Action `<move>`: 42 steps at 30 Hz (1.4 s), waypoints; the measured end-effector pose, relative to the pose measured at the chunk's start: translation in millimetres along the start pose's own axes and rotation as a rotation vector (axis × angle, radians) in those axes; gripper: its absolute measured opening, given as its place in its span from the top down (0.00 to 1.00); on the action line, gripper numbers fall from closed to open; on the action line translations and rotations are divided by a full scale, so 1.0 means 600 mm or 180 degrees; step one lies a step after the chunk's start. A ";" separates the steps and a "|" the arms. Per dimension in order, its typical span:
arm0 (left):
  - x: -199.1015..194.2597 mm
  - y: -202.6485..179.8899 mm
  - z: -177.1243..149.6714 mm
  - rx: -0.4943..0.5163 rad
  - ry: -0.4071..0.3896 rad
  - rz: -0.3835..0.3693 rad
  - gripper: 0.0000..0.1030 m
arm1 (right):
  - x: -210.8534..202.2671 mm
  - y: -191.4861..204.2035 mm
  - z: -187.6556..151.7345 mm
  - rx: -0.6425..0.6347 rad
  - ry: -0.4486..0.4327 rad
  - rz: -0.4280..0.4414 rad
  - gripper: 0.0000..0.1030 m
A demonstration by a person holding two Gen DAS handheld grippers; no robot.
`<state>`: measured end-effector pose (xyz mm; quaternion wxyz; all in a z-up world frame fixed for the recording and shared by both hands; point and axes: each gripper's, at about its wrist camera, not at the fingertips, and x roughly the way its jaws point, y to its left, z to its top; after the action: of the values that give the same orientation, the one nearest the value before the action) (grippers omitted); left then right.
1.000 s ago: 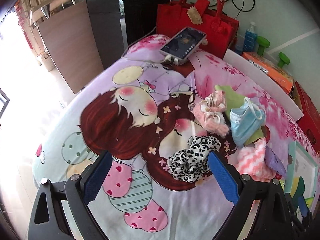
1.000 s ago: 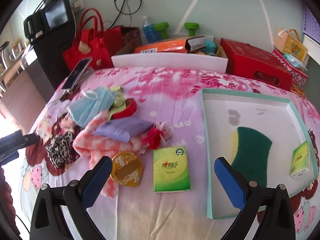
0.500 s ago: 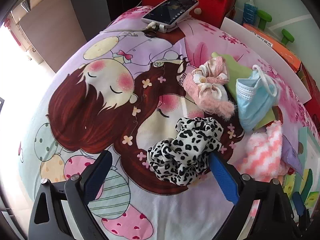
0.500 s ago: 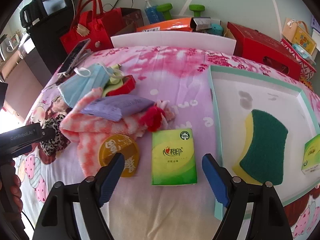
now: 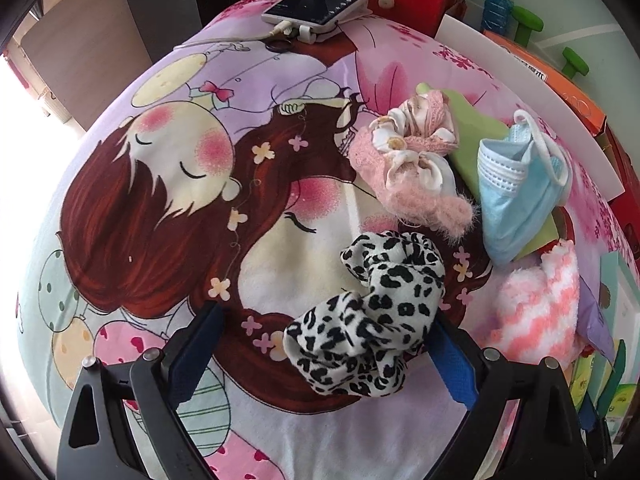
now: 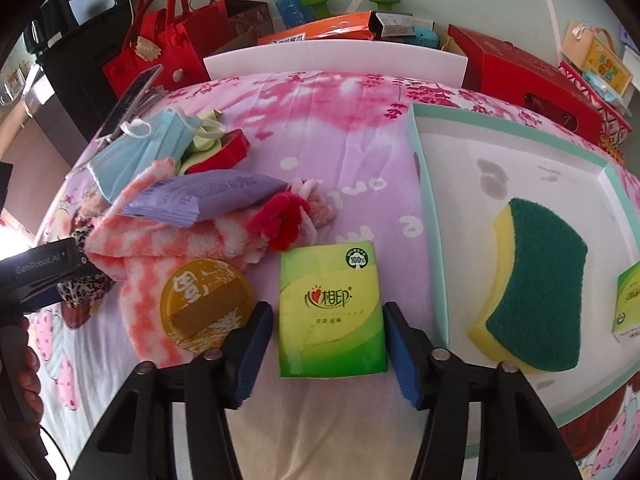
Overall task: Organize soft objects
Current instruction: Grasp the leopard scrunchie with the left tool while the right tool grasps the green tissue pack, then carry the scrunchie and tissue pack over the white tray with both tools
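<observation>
Both hands have come down toward the bedspread [image 5: 132, 240] over the last second; each view now shows its target larger and lower in frame than before. The right gripper [image 6: 328, 344] has just been closing: its jaws, spread wide a second ago, now stand narrowed on either side of the green tissue pack [image 6: 332, 308], which lies flat between them; a thin gap shows at each pad, so I judge the pack framed but not yet pinched. The tray [image 6: 420, 184] sits at three o'clock of the pack, already holding a sponge [image 6: 536, 296] and a second green pack [image 6: 628, 304]; that suggests the tissue pack goes there next.

The left gripper [image 5: 324, 348] stands spread, as wide as earlier; the leopard-print scrunchie [image 5: 372, 316] now lies between its jaws, crowded against the right-hand pad and well clear of the other, not squeezed. So two pickups look about to start at once.

At one o'clock of the scrunchie lie a pink scrunchie [image 5: 412, 164] and a blue face mask [image 5: 516, 192]; a striped pink towel [image 5: 536, 304] lies at three o'clock.

The second green pack is cut by the frame edge; the towel is partly covered by a purple packet [image 6: 200, 196] and a gold lid [image 6: 204, 304]; whether the scrunchie touches the right-hand pad I cannot tell, since its folds hide the contact.
</observation>
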<state>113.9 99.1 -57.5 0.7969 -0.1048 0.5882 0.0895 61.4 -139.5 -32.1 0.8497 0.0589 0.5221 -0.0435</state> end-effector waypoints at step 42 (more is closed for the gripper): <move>-0.045 -0.041 0.001 0.0065 -0.0137 -0.0567 0.80 | -0.007 -0.009 0.006 0.0071 -0.0001 0.0047 0.52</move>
<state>113.1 75.1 -29.8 0.8152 -0.1467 0.5602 0.0145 61.9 -145.1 -27.0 0.8494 0.0721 0.5210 -0.0431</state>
